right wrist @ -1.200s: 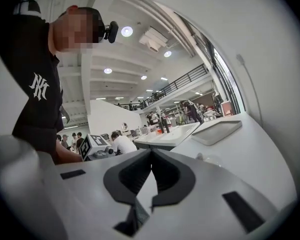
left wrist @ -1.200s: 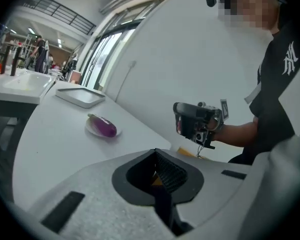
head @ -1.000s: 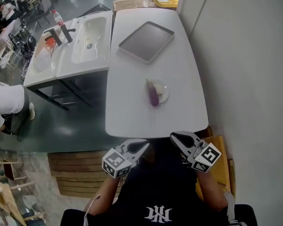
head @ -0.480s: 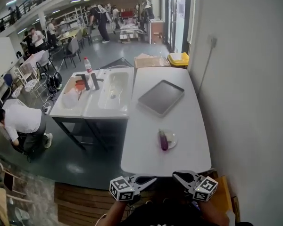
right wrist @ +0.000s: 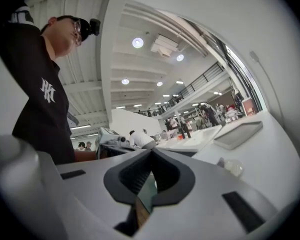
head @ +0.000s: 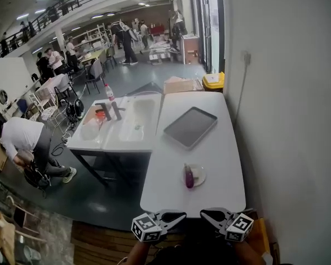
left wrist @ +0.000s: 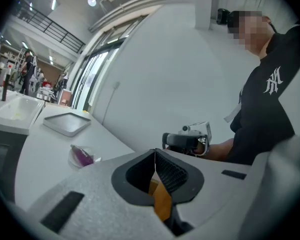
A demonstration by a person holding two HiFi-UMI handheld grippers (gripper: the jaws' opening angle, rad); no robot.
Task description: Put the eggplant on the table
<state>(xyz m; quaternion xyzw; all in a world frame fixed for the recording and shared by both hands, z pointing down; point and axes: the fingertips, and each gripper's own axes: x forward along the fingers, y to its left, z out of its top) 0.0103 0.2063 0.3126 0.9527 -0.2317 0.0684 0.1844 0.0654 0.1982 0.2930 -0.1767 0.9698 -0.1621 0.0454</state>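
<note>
Your left hand-held gripper [head: 179,216] and right hand-held gripper [head: 207,214] both closed and empty, just off the desk's [head: 212,148] near edge, eggplant [head: 188,177] lying on a small clear plate [head: 201,176] on the desk's near half, gray tray [head: 190,127] on its far half

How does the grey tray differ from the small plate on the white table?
The tray is rectangular, grey and empty; the plate is round, pale and holds the eggplant. The tray is larger and lies farther from the person than the plate. Both rest on the white table.
</note>
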